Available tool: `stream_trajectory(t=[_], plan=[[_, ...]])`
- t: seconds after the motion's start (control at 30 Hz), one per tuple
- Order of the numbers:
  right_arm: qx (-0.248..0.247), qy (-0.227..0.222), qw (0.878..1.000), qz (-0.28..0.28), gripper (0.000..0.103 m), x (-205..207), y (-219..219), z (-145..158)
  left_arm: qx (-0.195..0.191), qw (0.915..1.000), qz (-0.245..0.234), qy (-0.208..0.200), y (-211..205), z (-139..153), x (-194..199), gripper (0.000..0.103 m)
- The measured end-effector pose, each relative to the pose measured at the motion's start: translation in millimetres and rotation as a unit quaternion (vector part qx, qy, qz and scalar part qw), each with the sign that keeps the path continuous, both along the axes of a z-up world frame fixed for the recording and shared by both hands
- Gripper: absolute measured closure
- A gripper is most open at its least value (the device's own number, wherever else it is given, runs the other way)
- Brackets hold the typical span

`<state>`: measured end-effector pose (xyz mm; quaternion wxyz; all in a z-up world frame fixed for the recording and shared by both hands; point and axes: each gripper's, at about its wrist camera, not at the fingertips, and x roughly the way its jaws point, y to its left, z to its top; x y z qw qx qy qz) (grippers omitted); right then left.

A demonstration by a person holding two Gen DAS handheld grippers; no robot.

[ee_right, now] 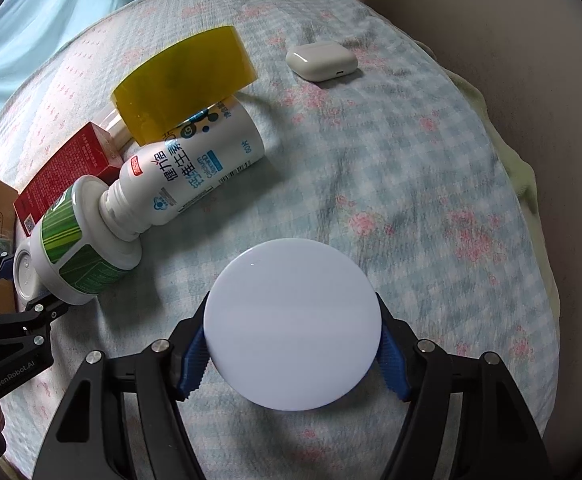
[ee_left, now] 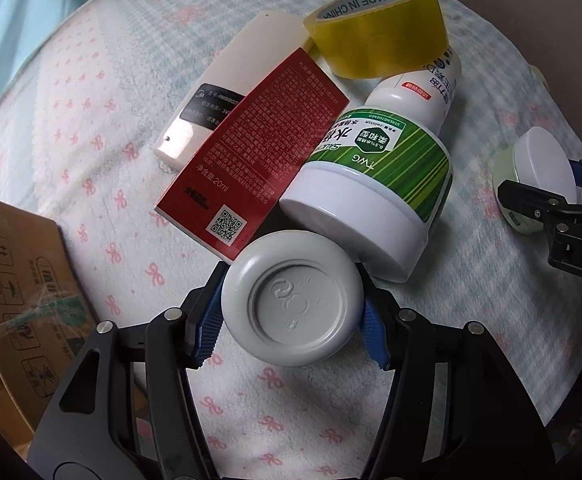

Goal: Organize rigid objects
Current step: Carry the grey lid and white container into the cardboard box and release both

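Note:
In the left wrist view my left gripper (ee_left: 293, 309) is shut on a small round grey jar (ee_left: 291, 276), blue pads (ee_left: 211, 328) pressing both sides, its moulded base facing the camera. Just beyond lie a red carton (ee_left: 251, 148), a green-labelled white jar (ee_left: 375, 184), a white bottle (ee_left: 423, 92), a yellow tape roll (ee_left: 375, 28) and a white remote (ee_left: 227, 92), piled together. My right gripper (ee_right: 293, 320) is shut on a round white-lidded jar (ee_right: 291, 300) standing on the cloth. That jar (ee_left: 539, 156) also shows at the right of the left view.
A pale checked cloth (ee_right: 411, 184) with pink bows covers the round surface. A white earbud case (ee_right: 321, 60) lies at the far side. A cardboard box (ee_left: 15, 280) sits off the left edge. Light blue fabric (ee_right: 51, 12) hangs at the back left.

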<state>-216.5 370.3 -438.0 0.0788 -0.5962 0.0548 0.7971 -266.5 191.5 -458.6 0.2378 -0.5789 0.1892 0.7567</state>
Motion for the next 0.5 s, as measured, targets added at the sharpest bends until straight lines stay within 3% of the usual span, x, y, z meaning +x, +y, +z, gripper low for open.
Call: stream_trajectory(t=[0.27, 0.5], plan=[[0.0, 0.021, 1.0, 0.008, 0.037, 7, -1, 24, 0.019, 0.9996, 0.02, 0.003, -2, 26, 16, 0.048], [0.011, 0.048, 0.999, 0.023, 0.037, 7, -30, 57, 0.051, 0.9962, 0.064, 0.03, -29, 80, 18, 0.048]])
